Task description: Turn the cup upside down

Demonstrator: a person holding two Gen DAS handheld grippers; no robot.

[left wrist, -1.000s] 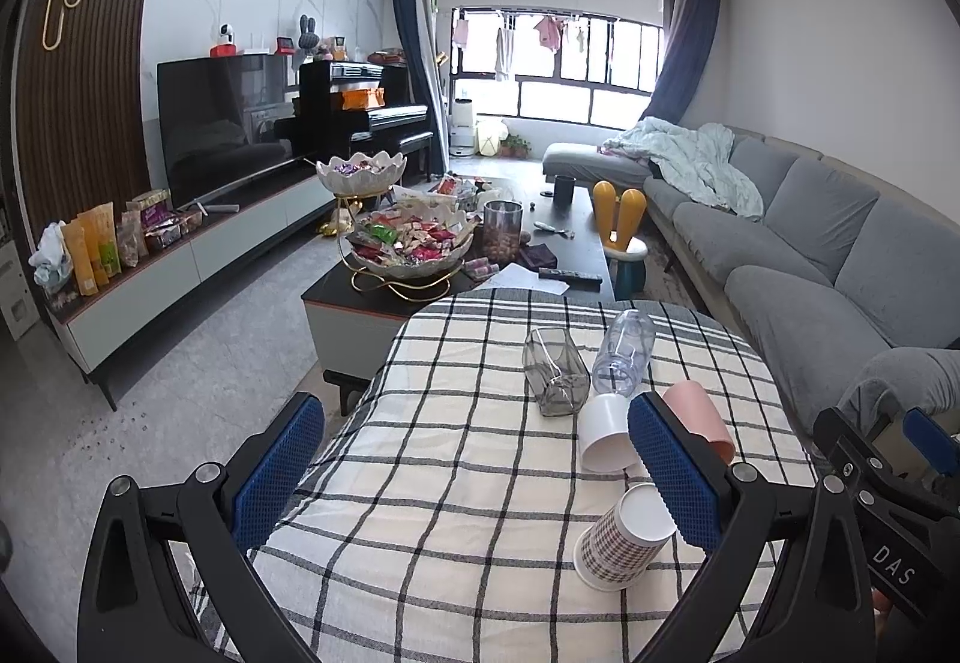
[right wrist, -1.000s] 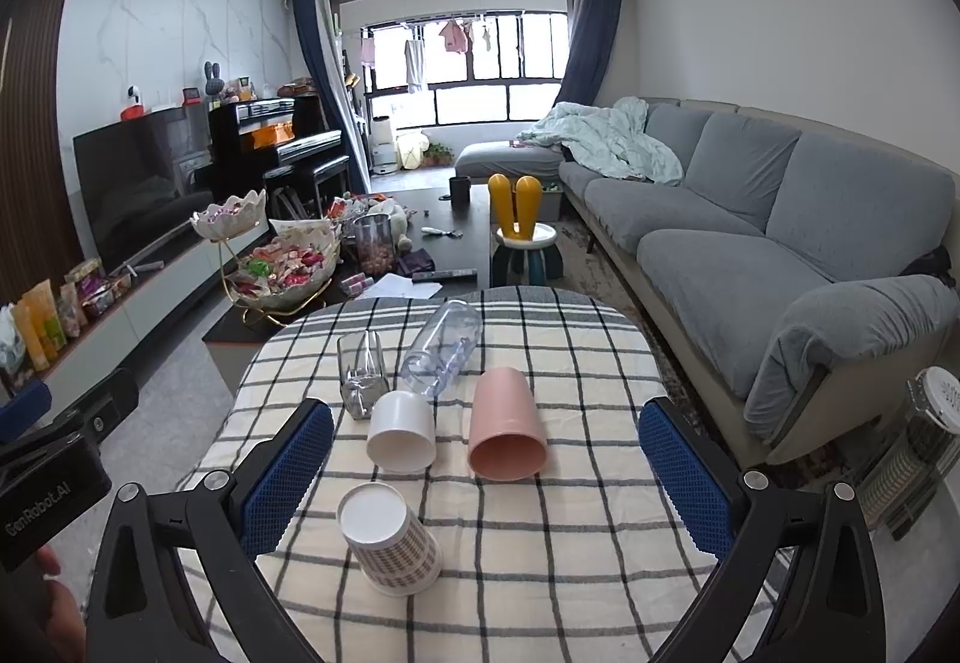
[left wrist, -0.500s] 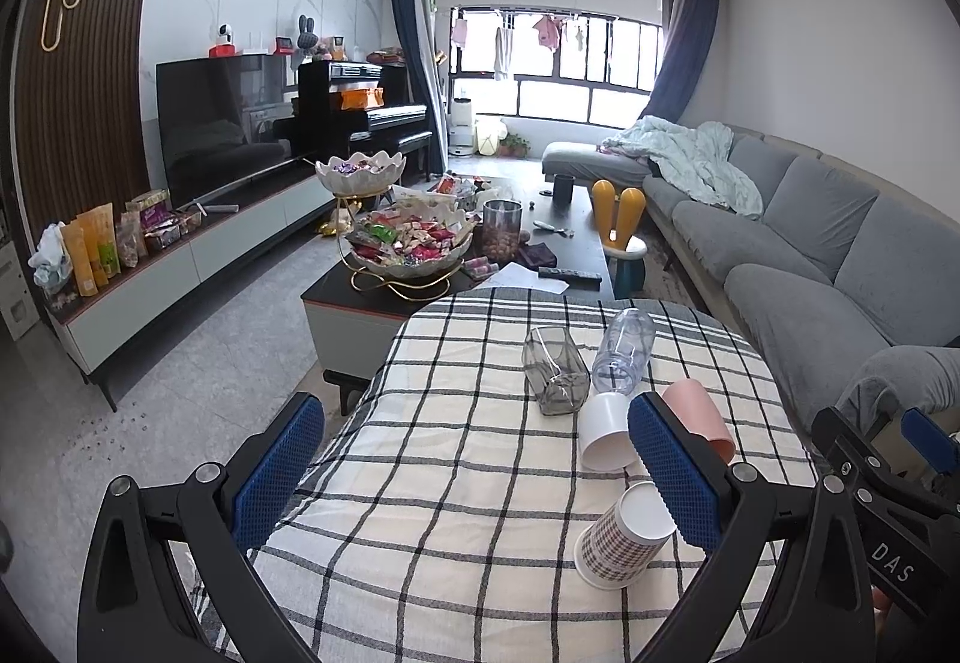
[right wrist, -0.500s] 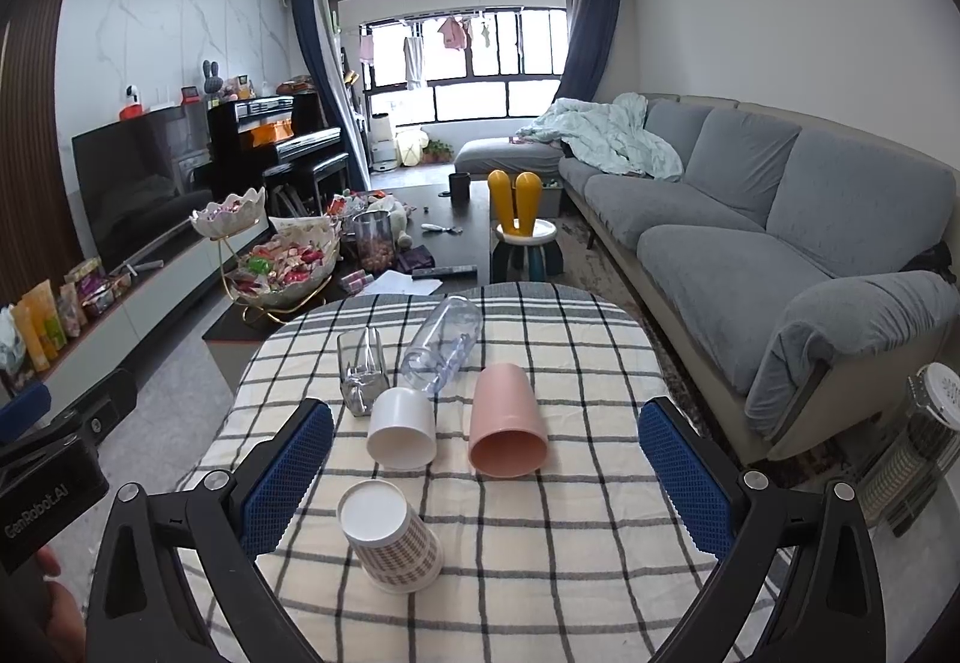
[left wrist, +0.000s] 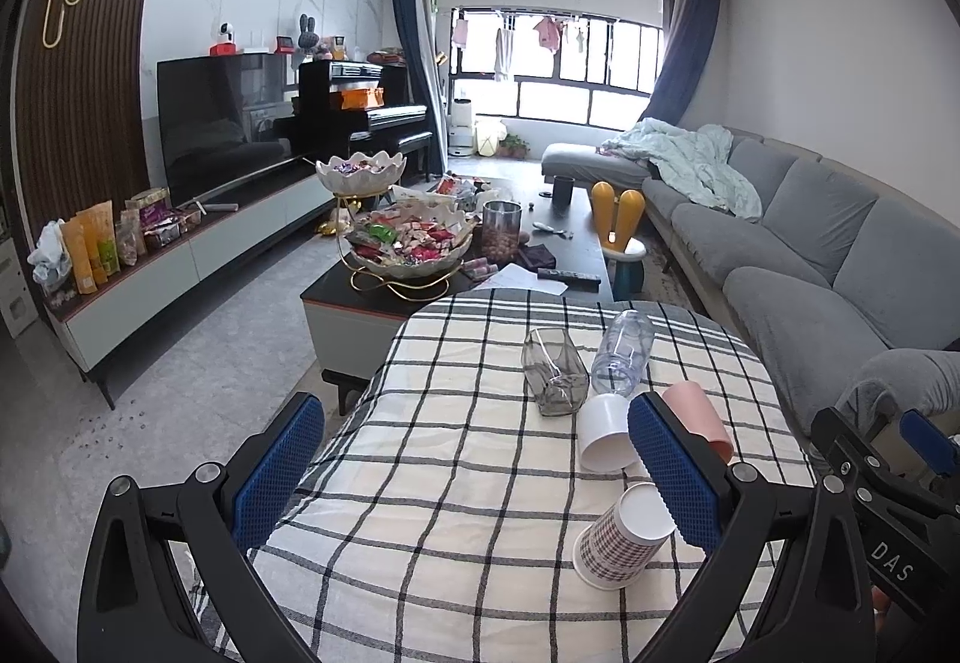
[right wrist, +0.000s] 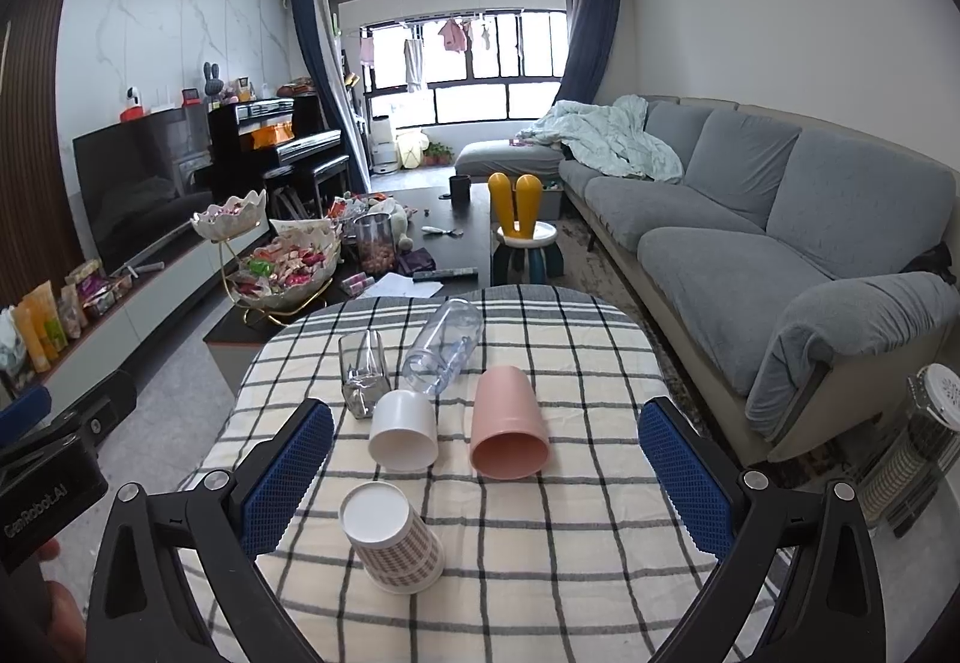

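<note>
Hiding half of pink cup (left wrist: 699,411) behind left pad; right view (right wrist: 509,435) unobstructed.

1. We see a round desk (right wrist: 588,531) under a checked cloth, filling the lower middle of the right wrist frame.
2. Near the bottom stands a patterned paper cup (right wrist: 393,540), upside down, slightly tilted.
3. Above it a white cup (right wrist: 403,430) lies on its side, mouth toward the camera.
4. To its right a pink cup (right wrist: 507,432) lies likewise.
5. Higher up stand a clear glass (right wrist: 362,372) and, beside it, a toppled clear bottle (right wrist: 443,345).
</note>
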